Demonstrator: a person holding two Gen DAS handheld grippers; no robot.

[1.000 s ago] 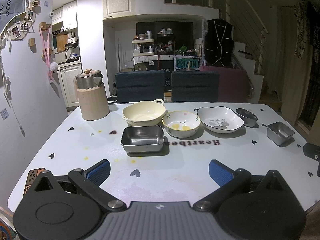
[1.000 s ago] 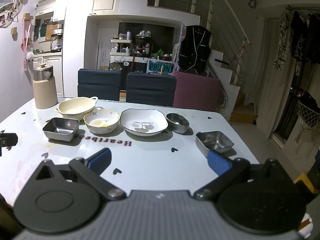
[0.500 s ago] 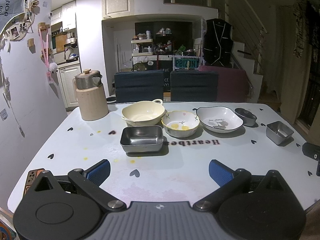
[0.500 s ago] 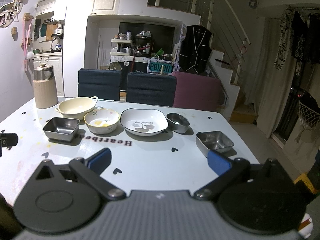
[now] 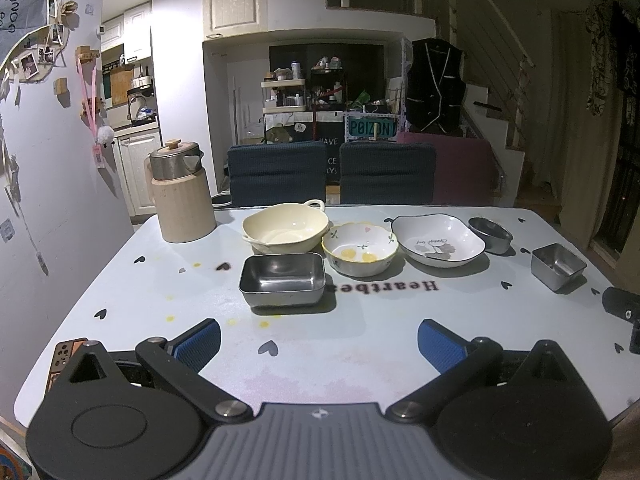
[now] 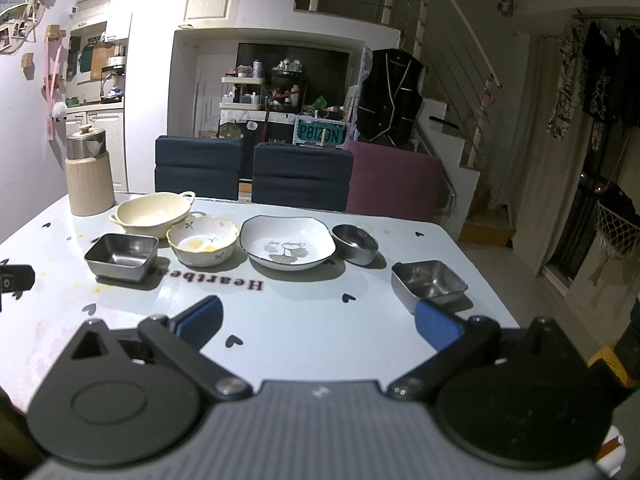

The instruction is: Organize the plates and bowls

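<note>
Across the white table (image 5: 120, 280) stand a cream handled bowl (image 5: 285, 229), a steel square dish (image 5: 282, 284), a flowered bowl (image 5: 359, 254), a white plate-bowl (image 5: 437, 241), a small round steel bowl (image 5: 490, 234) and a second steel square dish (image 5: 558, 266). My left gripper (image 5: 319, 345) is open, low over the near edge, short of the first steel dish. The right gripper (image 6: 319, 325) is open too, with its right pad just in front of the second steel dish (image 6: 429, 285). Both hold nothing.
A beige jug with a steel lid (image 5: 181, 192) stands at the table's far left. Dark blue chairs (image 5: 276, 172) and a maroon one (image 5: 464, 170) line the far side. A small patterned object (image 5: 64, 356) lies at the near left edge.
The left view has drifted slightly, so the dishes sit a touch higher. The right gripper has crept forward and right, toward the second steel dish. Both stay open.
</note>
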